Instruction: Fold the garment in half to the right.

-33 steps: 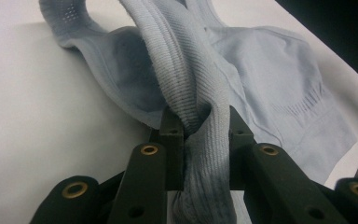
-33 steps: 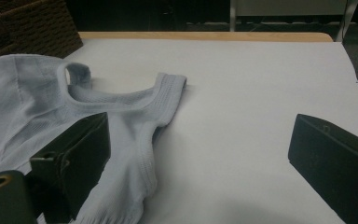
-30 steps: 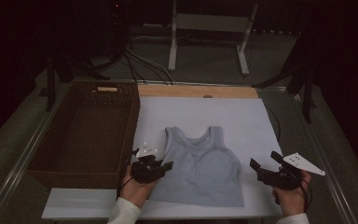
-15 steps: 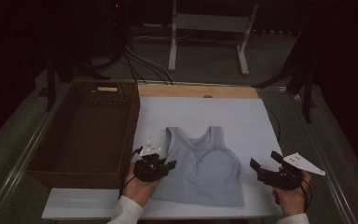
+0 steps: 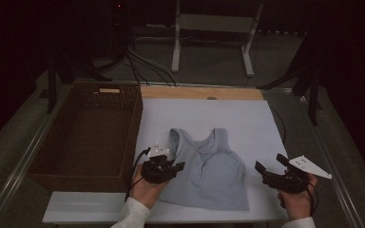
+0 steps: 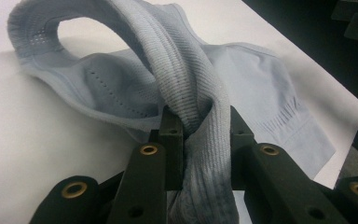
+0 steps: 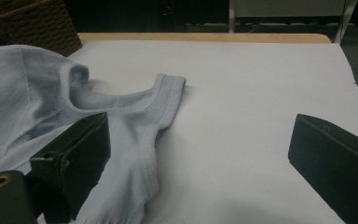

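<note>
White tabletop [image 5: 247,118], dark room behind, wicker basket [image 5: 90,133] at left. Pale blue tank top [image 5: 214,175] lies flat mid-table. Left gripper [image 5: 168,166] pinches its ribbed left edge; right gripper [image 5: 270,167] hangs open just beside the right edge. Step: grasping. Next, probably, right jaws must close on fabric.

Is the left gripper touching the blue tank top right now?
Touching: the left gripper view shows the left gripper pinching a bunched fold of the tank top.
</note>
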Demonstrator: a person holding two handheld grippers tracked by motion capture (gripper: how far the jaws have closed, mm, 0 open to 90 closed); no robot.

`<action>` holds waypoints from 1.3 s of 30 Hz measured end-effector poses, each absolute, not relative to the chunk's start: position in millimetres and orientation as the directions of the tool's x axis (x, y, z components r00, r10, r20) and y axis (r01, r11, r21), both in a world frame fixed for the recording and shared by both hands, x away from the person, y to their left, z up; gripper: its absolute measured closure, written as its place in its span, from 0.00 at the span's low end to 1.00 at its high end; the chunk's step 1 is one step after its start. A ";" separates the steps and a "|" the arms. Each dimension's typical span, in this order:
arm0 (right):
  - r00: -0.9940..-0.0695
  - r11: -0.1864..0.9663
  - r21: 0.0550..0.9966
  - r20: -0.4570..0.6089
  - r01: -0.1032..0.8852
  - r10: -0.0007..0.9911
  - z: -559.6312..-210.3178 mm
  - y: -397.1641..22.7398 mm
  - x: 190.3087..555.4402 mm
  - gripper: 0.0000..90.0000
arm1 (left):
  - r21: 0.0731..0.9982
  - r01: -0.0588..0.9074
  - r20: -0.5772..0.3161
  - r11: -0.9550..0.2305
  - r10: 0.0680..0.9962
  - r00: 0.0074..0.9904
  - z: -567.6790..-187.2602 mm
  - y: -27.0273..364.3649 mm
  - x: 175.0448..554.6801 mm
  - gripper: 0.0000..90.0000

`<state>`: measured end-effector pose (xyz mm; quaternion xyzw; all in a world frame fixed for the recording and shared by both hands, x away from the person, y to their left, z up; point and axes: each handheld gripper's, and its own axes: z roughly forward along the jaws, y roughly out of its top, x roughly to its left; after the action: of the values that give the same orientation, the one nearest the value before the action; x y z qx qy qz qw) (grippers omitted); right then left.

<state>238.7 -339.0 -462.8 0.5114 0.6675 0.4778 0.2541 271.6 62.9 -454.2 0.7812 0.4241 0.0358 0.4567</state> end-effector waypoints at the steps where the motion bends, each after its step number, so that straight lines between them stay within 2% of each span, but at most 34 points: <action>1: -0.347 0.018 0.899 0.151 0.439 0.926 -462.7 -339.2 238.7 0.07 | 0.744 0.630 -0.331 -0.223 0.695 0.638 -454.2 62.9 271.6 0.84; 23: -0.351 0.025 0.898 0.145 0.439 0.925 -463.2 -339.1 238.8 0.07 | 0.755 0.606 -0.335 -0.248 0.648 0.683 -447.0 33.6 273.9 0.83; 39: -0.354 0.026 0.896 0.148 0.444 0.923 -463.7 -338.9 239.2 0.07 | 0.745 0.624 -0.382 -0.236 0.616 0.689 -444.6 16.5 281.1 0.83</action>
<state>239.2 -338.9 -463.7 0.5096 0.6707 0.4767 0.2517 281.1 16.5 -444.6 0.7861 0.3944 -0.0042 0.4758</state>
